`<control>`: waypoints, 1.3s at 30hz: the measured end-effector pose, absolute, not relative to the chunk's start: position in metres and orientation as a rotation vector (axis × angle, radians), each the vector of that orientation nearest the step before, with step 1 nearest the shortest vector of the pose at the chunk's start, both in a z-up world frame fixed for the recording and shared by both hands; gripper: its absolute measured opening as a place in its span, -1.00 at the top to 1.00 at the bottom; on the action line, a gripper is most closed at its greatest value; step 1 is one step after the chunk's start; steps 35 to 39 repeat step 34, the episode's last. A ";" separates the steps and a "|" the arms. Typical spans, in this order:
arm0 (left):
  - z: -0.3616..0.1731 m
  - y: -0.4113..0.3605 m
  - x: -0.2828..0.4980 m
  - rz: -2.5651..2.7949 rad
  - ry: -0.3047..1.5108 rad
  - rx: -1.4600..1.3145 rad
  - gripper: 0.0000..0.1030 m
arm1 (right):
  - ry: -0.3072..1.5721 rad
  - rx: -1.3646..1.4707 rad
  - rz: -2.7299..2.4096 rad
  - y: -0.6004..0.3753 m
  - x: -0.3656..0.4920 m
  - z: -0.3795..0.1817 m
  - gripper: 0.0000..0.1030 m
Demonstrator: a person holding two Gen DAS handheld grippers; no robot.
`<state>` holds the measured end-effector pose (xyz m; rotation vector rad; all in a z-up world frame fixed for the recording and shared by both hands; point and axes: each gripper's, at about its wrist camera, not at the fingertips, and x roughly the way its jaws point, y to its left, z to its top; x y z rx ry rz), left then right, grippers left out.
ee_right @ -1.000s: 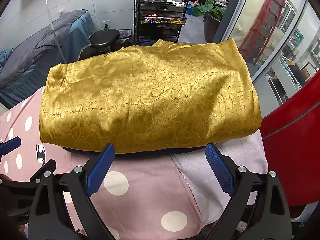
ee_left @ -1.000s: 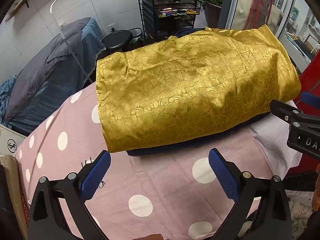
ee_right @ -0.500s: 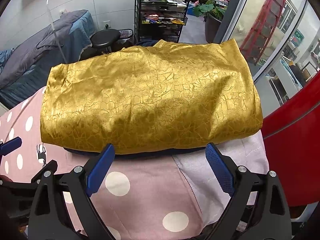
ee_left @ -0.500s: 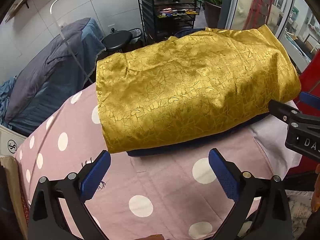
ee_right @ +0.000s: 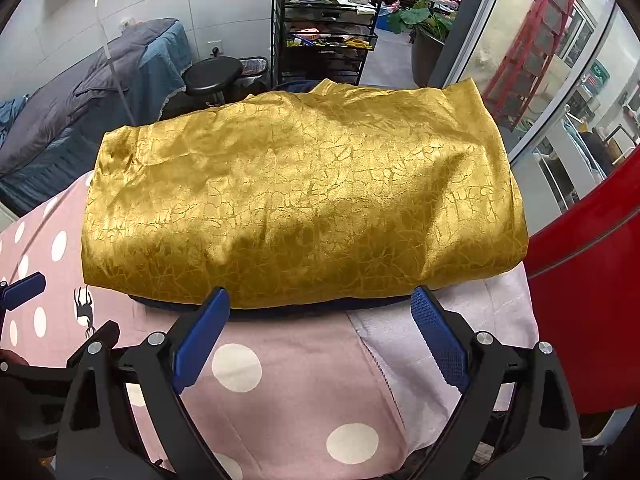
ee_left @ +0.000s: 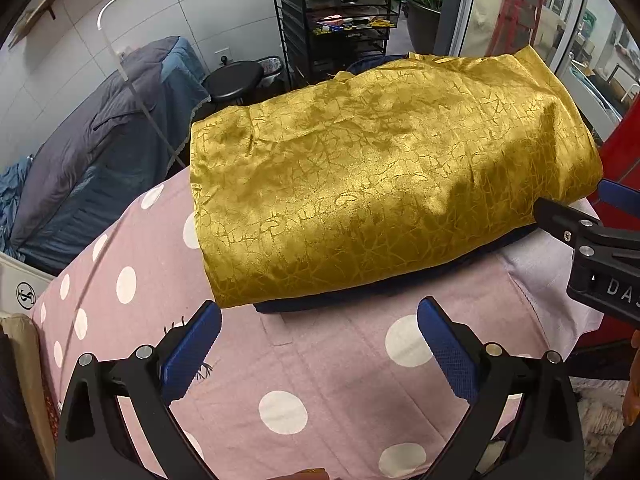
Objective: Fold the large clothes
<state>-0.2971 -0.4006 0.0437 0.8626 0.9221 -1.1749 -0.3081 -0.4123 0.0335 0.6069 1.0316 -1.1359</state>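
A folded gold patterned garment [ee_left: 384, 176] lies on a dark navy layer [ee_left: 320, 306] on the pink polka-dot table cover [ee_left: 320, 380]. It also shows in the right wrist view [ee_right: 304, 208]. My left gripper [ee_left: 318, 344] is open and empty, just short of the garment's near edge. My right gripper [ee_right: 320, 336] is open and empty, its fingertips [ee_right: 424, 308] at the garment's near edge. The right gripper also shows at the right edge of the left wrist view [ee_left: 592, 248].
A grey-blue covered bed [ee_left: 100, 152] stands at the left, with a white lamp [ee_left: 132, 4] beside it. A black stool [ee_left: 234, 80] and a black shelf cart [ee_left: 336, 20] stand behind the table. A red object [ee_right: 588, 300] is at the right.
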 end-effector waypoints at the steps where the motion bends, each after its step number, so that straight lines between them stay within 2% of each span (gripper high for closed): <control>1: 0.043 -0.401 -0.297 -1.175 0.922 0.863 -0.87 | 1.032 0.606 -1.135 -0.413 -0.308 0.034 -0.76; 16: 0.043 -0.403 -0.298 -1.160 0.920 0.863 -0.87 | 1.034 0.597 -1.113 -0.414 -0.302 0.035 -0.76; 22: 0.046 -0.401 -0.299 -1.155 0.866 0.860 -0.87 | 1.030 0.598 -1.109 -0.414 -0.302 0.036 -0.76; 39: 0.043 -0.399 -0.297 -1.155 0.910 0.865 -0.87 | 1.034 0.594 -1.104 -0.414 -0.301 0.035 -0.76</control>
